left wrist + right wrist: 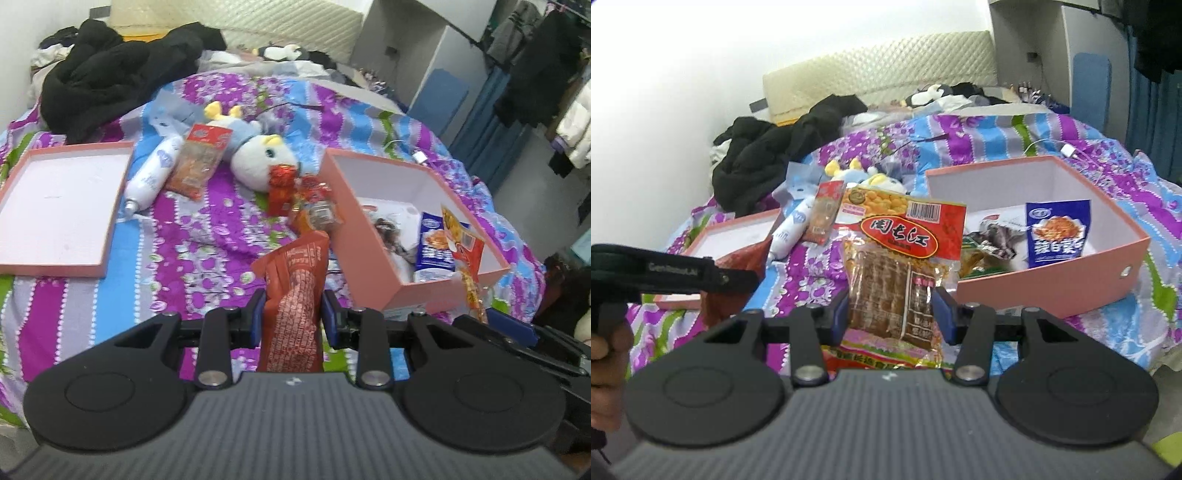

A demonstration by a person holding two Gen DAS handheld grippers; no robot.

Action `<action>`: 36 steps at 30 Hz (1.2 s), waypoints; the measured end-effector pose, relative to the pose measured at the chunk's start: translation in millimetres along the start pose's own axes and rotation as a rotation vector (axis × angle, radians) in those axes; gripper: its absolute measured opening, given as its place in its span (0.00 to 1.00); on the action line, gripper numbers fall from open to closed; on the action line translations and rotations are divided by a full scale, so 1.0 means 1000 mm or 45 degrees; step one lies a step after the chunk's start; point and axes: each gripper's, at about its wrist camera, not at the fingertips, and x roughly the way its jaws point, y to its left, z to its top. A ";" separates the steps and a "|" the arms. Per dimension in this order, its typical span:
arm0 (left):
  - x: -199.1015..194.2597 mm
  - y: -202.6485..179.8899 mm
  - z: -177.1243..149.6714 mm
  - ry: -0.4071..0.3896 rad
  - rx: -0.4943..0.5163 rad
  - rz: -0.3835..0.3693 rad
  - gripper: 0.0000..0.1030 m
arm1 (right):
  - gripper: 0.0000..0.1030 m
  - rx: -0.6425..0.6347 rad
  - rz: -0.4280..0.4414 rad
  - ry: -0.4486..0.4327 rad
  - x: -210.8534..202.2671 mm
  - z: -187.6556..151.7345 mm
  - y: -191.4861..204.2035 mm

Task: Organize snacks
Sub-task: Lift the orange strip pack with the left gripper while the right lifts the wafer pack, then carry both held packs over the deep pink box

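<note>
My left gripper (291, 314) pinches an orange-red foil snack packet (295, 295); only the right view shows my right gripper (890, 314) clamping a clear tofu pack with red label (894, 266).

An orange-red printed foil snack packet (295, 295) stood upright between the pads of the left gripper (293, 314), above the bedspread. A clear-windowed red and yellow snack packet (897, 266) of brown strips was clamped in the right gripper (890, 314). The open pink cardboard box (1052, 291) lay on the bed and contained a blue and white snack pouch (1057, 232) leaning upright, plus a dark packet (991, 240). Several small red wrapped snacks (299, 192) lay just beside the box, and another red packet (199, 162) lay further left.
</note>
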 end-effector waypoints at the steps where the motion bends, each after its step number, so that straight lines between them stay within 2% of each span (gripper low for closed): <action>1: 0.000 -0.005 -0.002 0.002 0.008 -0.008 0.35 | 0.49 0.000 -0.010 -0.006 -0.004 0.000 -0.003; 8: 0.006 -0.033 -0.008 0.021 0.054 -0.072 0.35 | 0.49 0.048 -0.086 -0.017 -0.020 0.000 -0.031; 16: 0.036 -0.069 0.010 0.050 0.119 -0.146 0.35 | 0.49 0.092 -0.134 -0.005 -0.015 0.005 -0.056; 25: 0.104 -0.113 0.050 0.089 0.185 -0.212 0.35 | 0.49 0.085 -0.164 -0.011 0.024 0.033 -0.089; 36: 0.204 -0.154 0.112 0.115 0.244 -0.256 0.35 | 0.49 0.138 -0.222 0.021 0.096 0.068 -0.149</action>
